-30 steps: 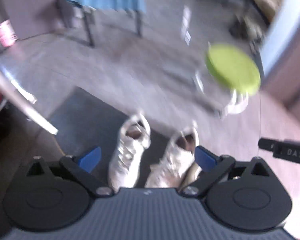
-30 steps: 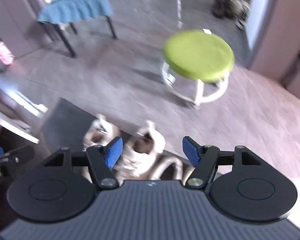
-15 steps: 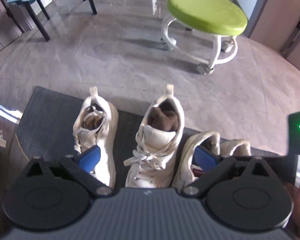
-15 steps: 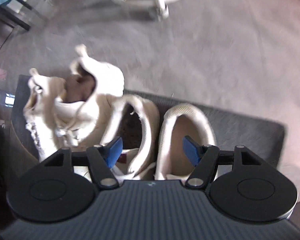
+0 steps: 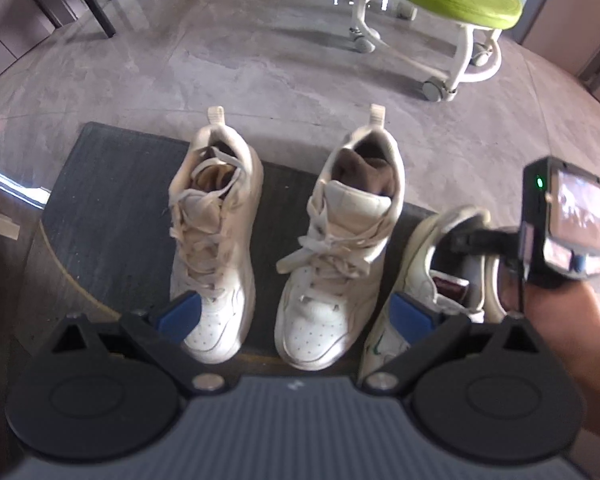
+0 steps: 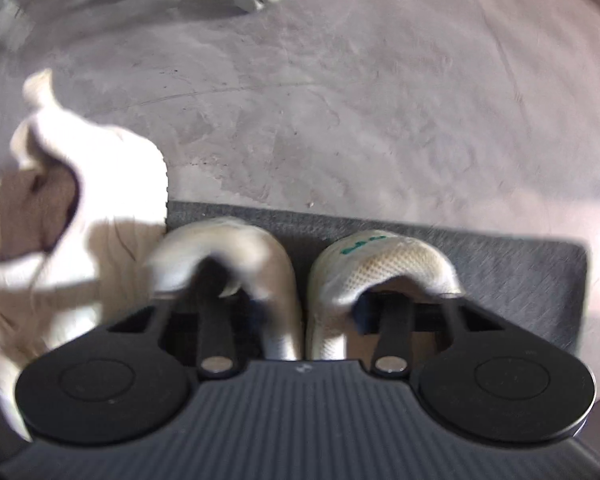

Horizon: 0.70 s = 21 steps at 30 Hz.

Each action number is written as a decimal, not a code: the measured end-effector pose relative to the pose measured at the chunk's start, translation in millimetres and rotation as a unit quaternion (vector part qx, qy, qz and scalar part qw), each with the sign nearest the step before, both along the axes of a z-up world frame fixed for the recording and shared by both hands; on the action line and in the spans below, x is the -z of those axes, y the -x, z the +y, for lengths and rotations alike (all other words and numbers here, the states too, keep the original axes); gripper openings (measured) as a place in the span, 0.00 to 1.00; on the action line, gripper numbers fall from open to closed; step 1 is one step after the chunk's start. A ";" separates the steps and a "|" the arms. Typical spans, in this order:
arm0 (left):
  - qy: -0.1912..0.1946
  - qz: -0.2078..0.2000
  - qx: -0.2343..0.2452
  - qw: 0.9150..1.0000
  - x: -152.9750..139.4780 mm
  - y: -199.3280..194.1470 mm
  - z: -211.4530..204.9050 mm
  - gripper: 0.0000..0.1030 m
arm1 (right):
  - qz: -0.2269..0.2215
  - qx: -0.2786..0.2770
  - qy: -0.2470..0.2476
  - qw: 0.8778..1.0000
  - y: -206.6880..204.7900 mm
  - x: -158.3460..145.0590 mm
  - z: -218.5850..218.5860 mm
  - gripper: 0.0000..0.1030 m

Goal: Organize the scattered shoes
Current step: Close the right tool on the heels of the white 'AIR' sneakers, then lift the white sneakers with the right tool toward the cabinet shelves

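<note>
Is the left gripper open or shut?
Open: on the left gripper, the blue pads stand wide apart above the mat, clamping nothing.

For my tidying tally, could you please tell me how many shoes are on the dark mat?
4: a laced high-top at the left, its mate beside it, then two low sneakers side by side at the right, one and the other. None seems hidden.

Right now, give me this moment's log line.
left gripper open over high-top sneakers | right gripper jaws just closed, pinching low sneakers by inner walls
</note>
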<state>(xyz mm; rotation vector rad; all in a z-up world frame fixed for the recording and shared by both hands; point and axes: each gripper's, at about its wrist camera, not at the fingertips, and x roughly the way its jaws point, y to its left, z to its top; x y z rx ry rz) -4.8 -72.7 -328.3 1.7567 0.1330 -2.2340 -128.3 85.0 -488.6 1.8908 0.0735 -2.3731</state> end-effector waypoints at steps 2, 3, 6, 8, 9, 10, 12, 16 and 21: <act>0.000 0.007 -0.009 1.000 -7.1 2.7 -7.4 0.98 | 0.012 -0.006 -0.005 1.000 -3.2 -3.5 -1.2 0.33; 0.001 0.010 -0.011 1.000 -9.8 4.4 -9.9 0.98 | 0.016 -0.006 -0.005 1.000 -5.0 -5.8 -1.1 0.32; 0.004 0.017 -0.011 1.000 -15.3 8.6 -14.0 0.98 | 0.050 -0.022 -0.011 0.998 -24.0 -29.7 -0.2 0.31; 0.005 0.017 -0.010 1.000 -17.0 11.3 -15.6 0.98 | 0.062 -0.020 -0.007 0.998 -33.5 -43.3 1.6 0.31; 0.005 0.018 -0.010 1.000 -17.4 13.0 -16.3 0.98 | 0.066 -0.023 -0.006 0.998 -36.6 -47.5 1.2 0.30; 0.005 0.019 -0.009 1.000 -17.3 15.4 -17.0 0.98 | 0.081 -0.030 -0.003 0.996 -45.4 -57.5 1.2 0.30; 0.005 0.026 -0.005 1.000 -17.7 17.0 -17.6 0.98 | 0.111 -0.042 0.004 0.993 -62.2 -76.0 1.9 0.29; 0.005 0.035 0.006 0.999 -15.9 14.2 -19.0 0.98 | 0.164 -0.060 0.019 0.984 -90.3 -103.2 7.5 0.28; 0.012 0.037 0.029 0.999 -18.2 4.5 -20.1 0.98 | 0.221 -0.066 0.029 0.973 -111.9 -136.0 18.3 0.28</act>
